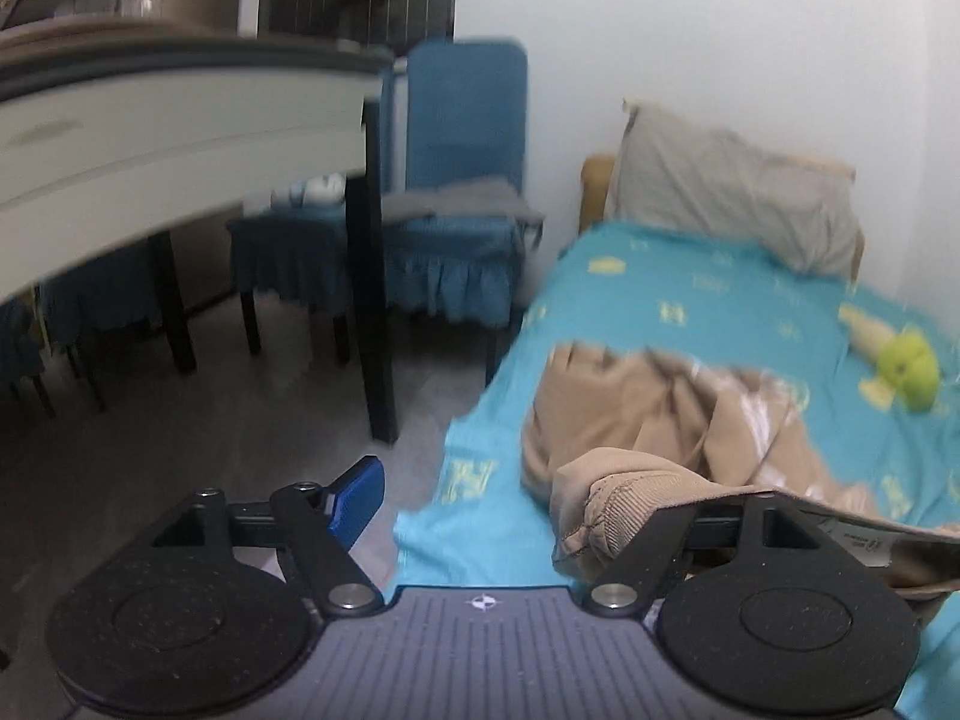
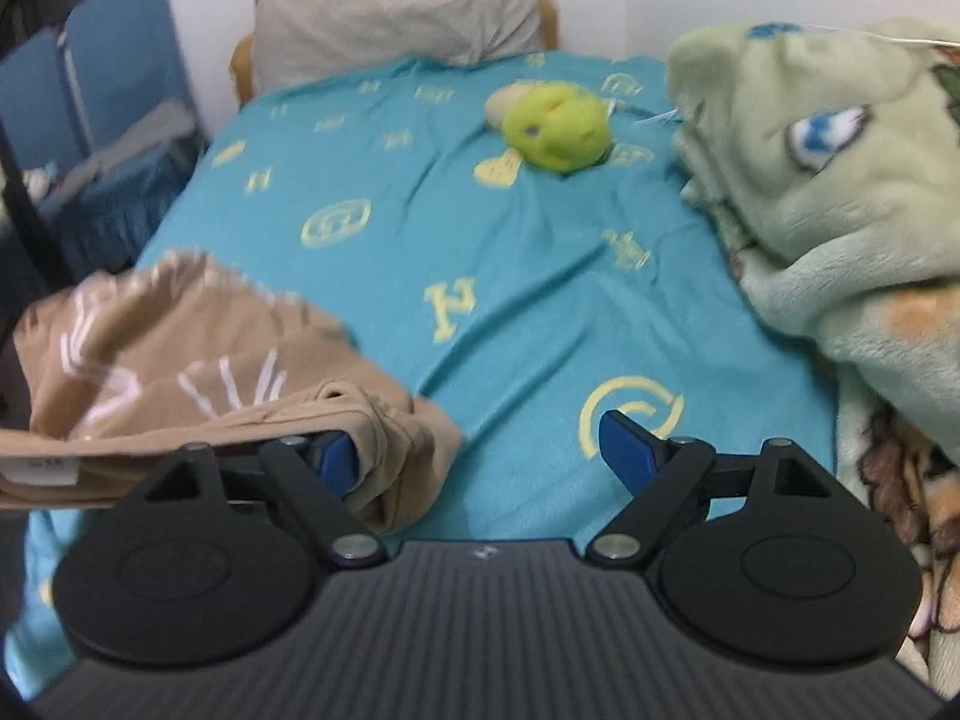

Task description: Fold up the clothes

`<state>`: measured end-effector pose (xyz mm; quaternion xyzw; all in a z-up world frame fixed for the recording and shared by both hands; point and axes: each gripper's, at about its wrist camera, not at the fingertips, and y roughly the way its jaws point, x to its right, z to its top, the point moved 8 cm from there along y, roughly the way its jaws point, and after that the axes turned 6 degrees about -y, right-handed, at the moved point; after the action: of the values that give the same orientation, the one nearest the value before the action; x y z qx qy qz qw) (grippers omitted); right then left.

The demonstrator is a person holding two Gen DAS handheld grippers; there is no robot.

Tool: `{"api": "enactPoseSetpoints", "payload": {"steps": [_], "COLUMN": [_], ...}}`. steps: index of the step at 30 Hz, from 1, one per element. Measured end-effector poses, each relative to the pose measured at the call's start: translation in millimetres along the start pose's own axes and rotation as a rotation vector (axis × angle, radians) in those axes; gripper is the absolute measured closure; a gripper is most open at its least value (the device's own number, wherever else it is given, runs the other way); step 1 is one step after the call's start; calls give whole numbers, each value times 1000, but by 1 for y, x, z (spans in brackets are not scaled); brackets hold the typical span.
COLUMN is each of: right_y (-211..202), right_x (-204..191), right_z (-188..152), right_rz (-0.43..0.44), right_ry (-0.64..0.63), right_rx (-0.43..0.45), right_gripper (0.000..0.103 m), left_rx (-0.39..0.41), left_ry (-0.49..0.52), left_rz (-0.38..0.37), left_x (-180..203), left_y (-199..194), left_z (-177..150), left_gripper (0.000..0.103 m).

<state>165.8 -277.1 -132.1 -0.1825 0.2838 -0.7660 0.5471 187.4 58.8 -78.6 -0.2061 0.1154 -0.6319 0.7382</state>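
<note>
While the tan garment (image 2: 198, 360) lies bunched on the near left part of the bed (image 2: 480, 252), both claws sit at its nearest edge, and neither has a grip on it. The left claw (image 1: 480, 495) is spread wide; one blue finger (image 1: 358, 498) shows over the floor beside the bed, while the other is hidden under the garment's ribbed hem, which drapes over that side of the tool. The right claw (image 2: 486, 450) is likewise released, its jaws far apart: one pad pokes up just under the hem, the other stands clear over the bare turquoise sheet. A white label (image 2: 45, 468) shows on the stretched edge of the garment, so this is probably a waistband or neckline turned toward the person.

Judging from this, the fold has barely begun: the cloth is crumpled, and both tools seem placed at the hem to take two corners and spread it flat first. A green stuffed toy (image 2: 555, 126) and a pillow (image 2: 396, 9) sit toward the head of the bed, well apart from the garment, and a pale green fleece blanket (image 2: 828, 180) is heaped along the bed's far side, leaving the middle of the sheet free for laying the garment out
</note>
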Motion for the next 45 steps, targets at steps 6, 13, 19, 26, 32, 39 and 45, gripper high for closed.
{"api": "enactPoseSetpoints", "payload": {"steps": [6,13,19,26,32,39,45], "right_y": [-101,-272,-406,-475,-393,-174,49], "right_x": [18,26,35,53,39,10,-2], "right_z": [92,208,255,294,323,330,297], "right_rz": [0,30,59,59,11,16,37], "right_ry": [53,28,5,7,-34,-17,42], "right_rx": [276,590,754,809,722,526,343], "right_gripper": [19,19,19,19,19,19,19], "left_rx": [275,522,597,596,455,274,117], "left_ry": [-69,-139,-138,-98,-65,-48,-16], "left_rz": [-119,-207,-292,-350,-325,-263,-236], "left_x": [22,31,28,47,82,136,171], "left_y": [-83,-221,-334,-392,-275,-45,159], "left_z": [97,248,347,399,409,371,262], "left_gripper": [25,25,25,24,24,21,21]}}
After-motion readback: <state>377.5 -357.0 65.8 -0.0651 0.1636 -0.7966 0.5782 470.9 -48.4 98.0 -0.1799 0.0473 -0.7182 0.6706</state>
